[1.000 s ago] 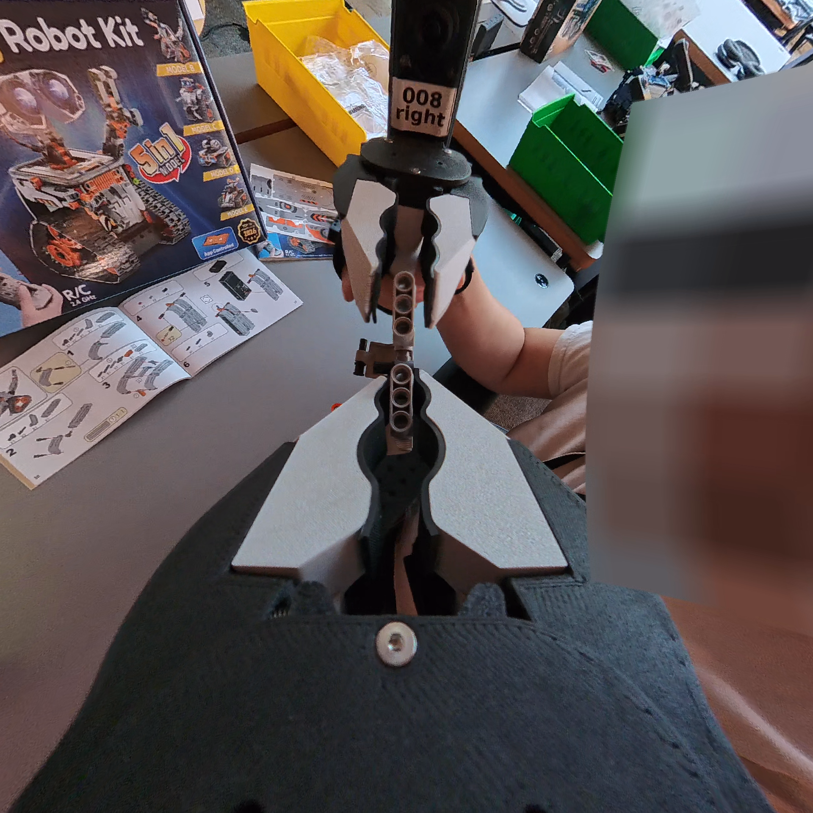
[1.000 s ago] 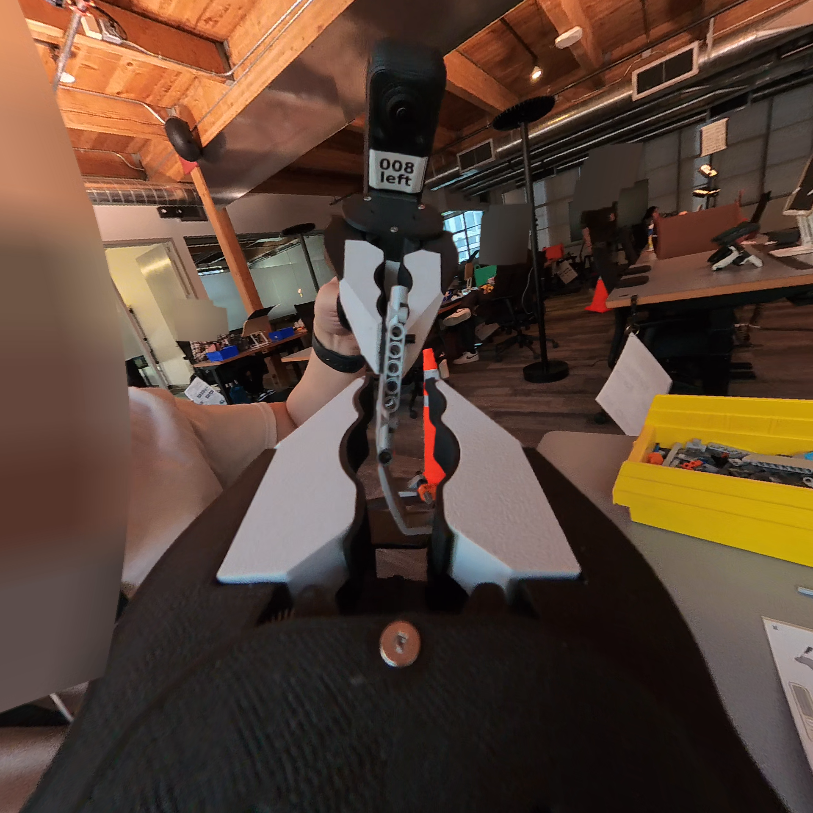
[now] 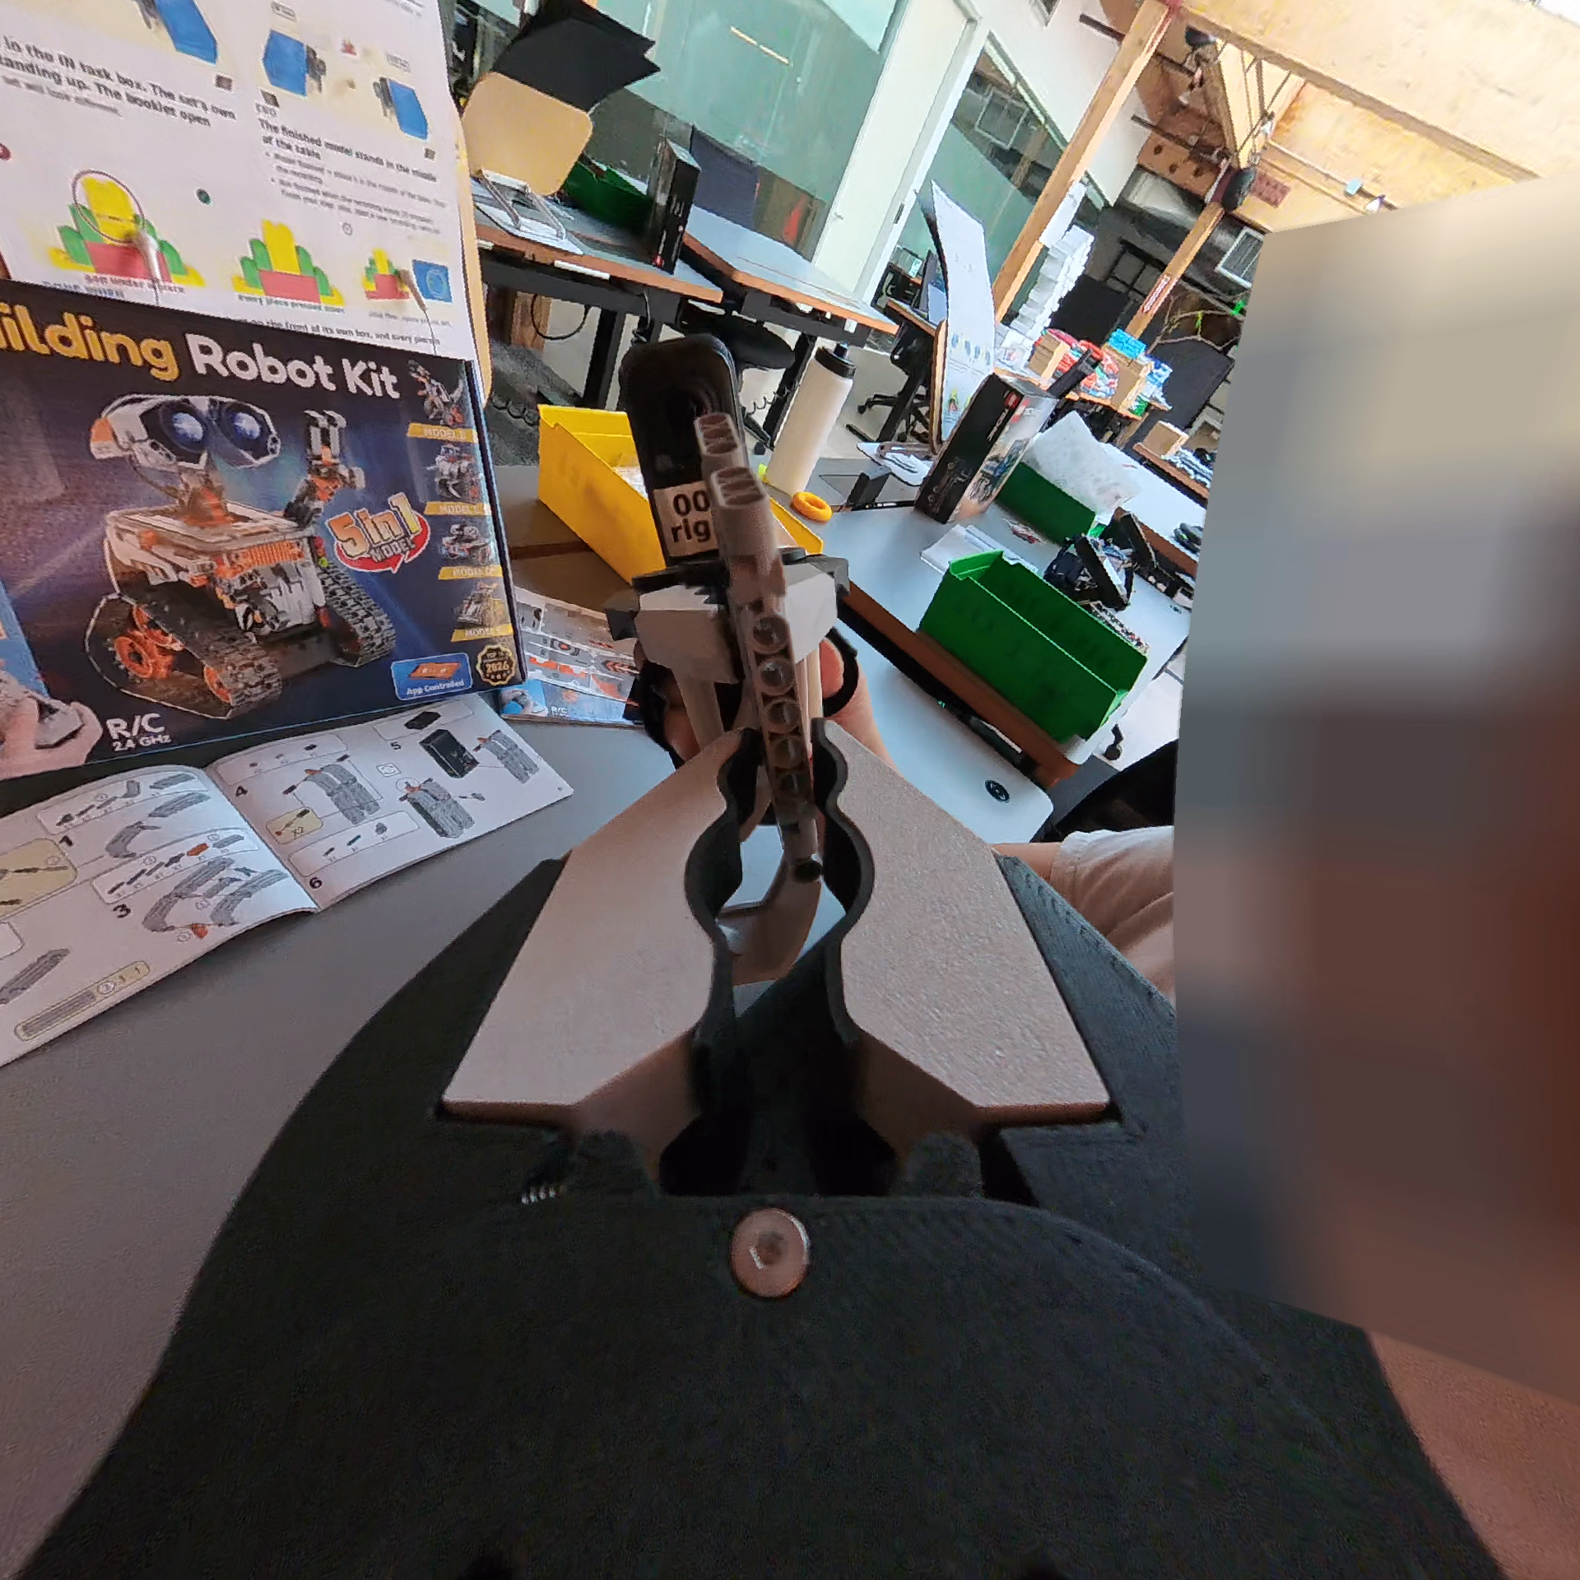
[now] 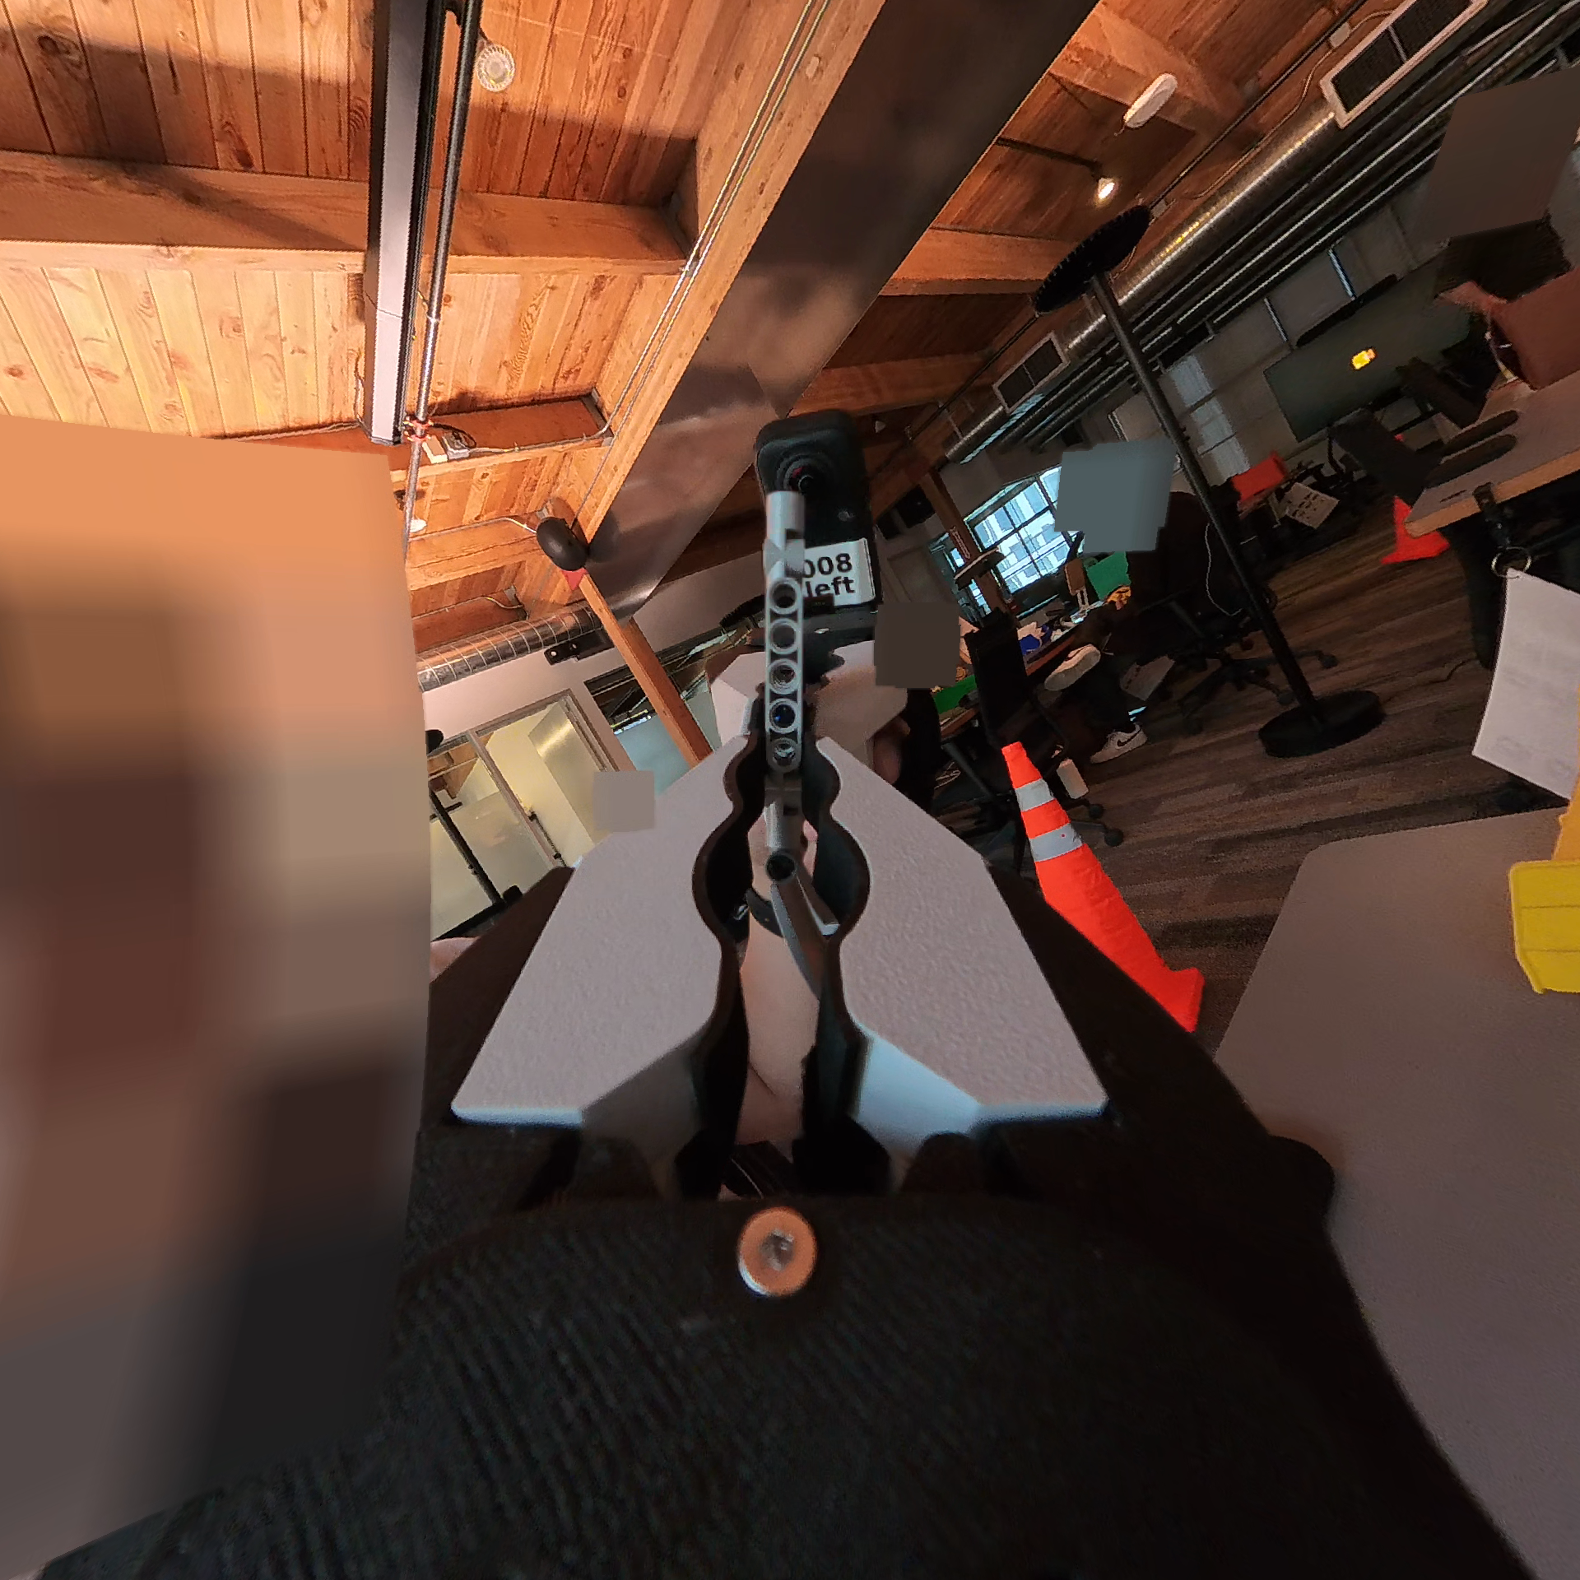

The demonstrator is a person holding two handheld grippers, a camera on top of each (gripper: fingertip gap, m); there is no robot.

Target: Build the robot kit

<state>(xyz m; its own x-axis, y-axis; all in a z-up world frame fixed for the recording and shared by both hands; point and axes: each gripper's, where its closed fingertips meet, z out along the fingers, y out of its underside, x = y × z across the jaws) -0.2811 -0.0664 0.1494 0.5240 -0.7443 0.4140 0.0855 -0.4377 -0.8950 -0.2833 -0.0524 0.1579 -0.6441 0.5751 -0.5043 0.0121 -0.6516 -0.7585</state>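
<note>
A gray table (image 3: 256, 1103) is seen in a big room with a wooden ceiling (image 4: 214, 256). A gray beam with holes (image 3: 769, 684) is pinched by the nearly closed left gripper (image 3: 780, 774) and right gripper (image 4: 782, 769); its lower end is hidden.

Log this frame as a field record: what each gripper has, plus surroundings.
left gripper: shut on grey perforated beam, held up off the table
right gripper: shut on the same beam assembly
between grippers: the two face each other, fingertips close together
table: open instruction booklet, robot kit box standing behind it
bins: yellow bin, green bin
floor: orange cone
</note>
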